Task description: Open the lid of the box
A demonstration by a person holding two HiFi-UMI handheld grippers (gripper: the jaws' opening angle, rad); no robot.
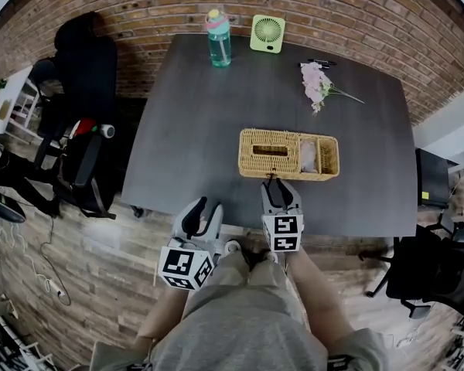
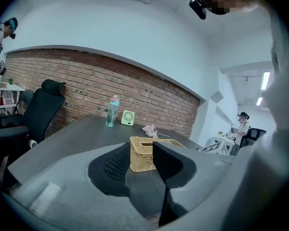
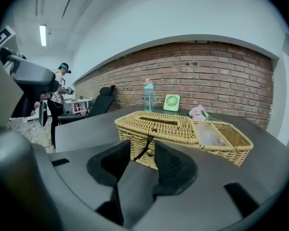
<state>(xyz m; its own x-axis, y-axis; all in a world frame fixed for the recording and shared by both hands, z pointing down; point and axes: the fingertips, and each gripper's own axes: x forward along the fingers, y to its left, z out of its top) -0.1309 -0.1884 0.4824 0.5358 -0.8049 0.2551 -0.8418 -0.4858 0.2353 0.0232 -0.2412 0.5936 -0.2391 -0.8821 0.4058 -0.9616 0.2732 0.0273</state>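
Observation:
A woven wicker box (image 1: 288, 154) lies on the dark table (image 1: 185, 145), near its front edge. Its left part is covered by a wicker lid (image 1: 271, 151) with a slot; the right compartment is uncovered and holds something pale. My right gripper (image 1: 279, 184) points at the box's front wall, its tips just short of it. In the right gripper view the jaws (image 3: 142, 159) stand open, and a dark latch cord (image 3: 146, 149) on the box front (image 3: 183, 131) shows in the gap, untouched. My left gripper (image 1: 209, 205) hovers open at the table's front edge, left of the box (image 2: 142, 154), holding nothing.
At the table's far side stand a teal bottle (image 1: 218, 37) and a small green fan (image 1: 267, 33); pink flowers (image 1: 317, 83) lie to the right. Black office chairs (image 1: 85, 76) stand left of the table, another chair (image 1: 433, 269) at the right. A person (image 3: 61, 83) stands far off.

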